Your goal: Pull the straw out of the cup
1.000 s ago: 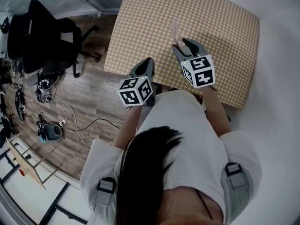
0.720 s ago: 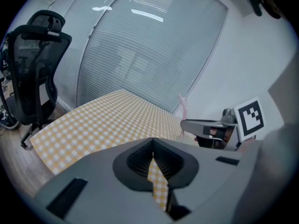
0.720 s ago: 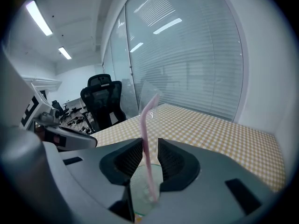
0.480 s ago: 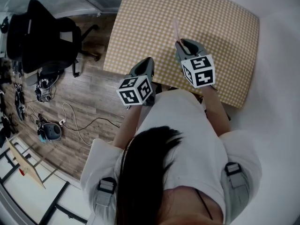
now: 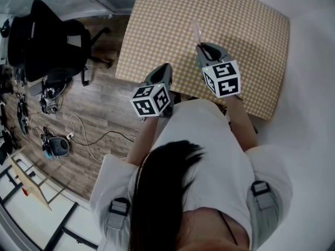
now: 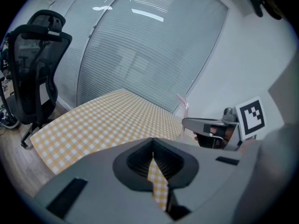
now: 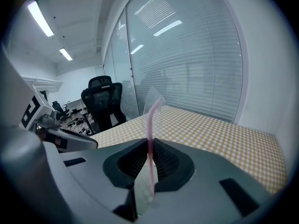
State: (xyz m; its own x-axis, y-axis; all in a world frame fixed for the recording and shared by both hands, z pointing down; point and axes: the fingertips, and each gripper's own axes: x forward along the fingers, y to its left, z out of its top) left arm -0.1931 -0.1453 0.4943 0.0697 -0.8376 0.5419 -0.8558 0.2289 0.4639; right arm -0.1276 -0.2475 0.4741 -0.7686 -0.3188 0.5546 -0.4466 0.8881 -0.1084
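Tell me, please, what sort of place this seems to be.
Probably an office or lab workroom: a black office chair, a glass wall with blinds, and cables and gear lying on the wooden floor.

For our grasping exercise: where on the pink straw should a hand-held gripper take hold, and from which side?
Take the straight shaft of the straw below its bend, from the person's side, jaws either side: it stands nearly upright in the clear cup, so it should slide straight up. The right hand-held gripper has just been closing on it there.
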